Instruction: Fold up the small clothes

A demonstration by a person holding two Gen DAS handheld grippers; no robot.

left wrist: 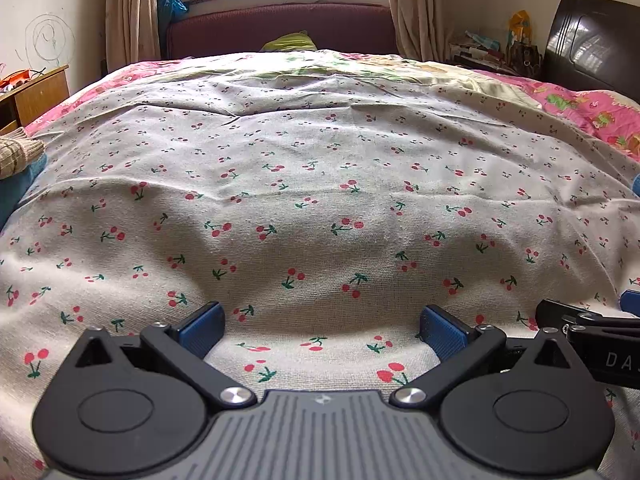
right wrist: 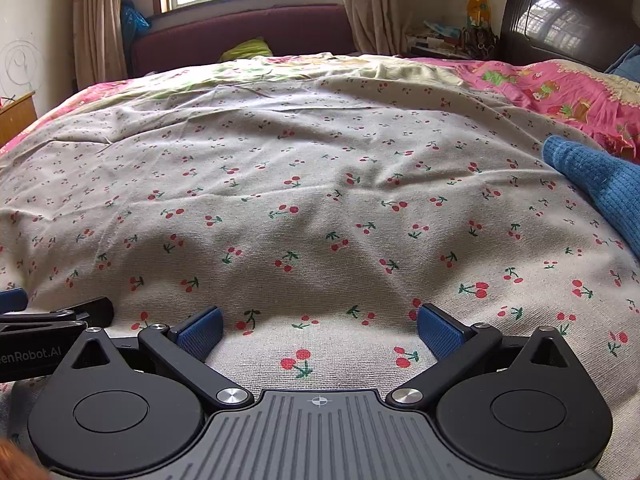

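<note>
A blue knitted garment [right wrist: 600,188] lies on the cherry-print sheet [right wrist: 312,184] at the right edge of the right wrist view, well right of my right gripper [right wrist: 320,330], which is open and empty just above the sheet. A beige checked knit piece [left wrist: 16,152] on a blue cloth [left wrist: 16,190] lies at the left edge of the left wrist view. My left gripper [left wrist: 322,330] is open and empty, low over the sheet [left wrist: 320,184]. The two grippers are side by side; each shows at the edge of the other's view.
The bed runs to a dark red headboard [left wrist: 280,26] under a window. A pink patterned quilt [right wrist: 560,92] lies at the right. A wooden table [left wrist: 36,92] stands left of the bed, a dark board [right wrist: 560,12] and cluttered shelf at the right.
</note>
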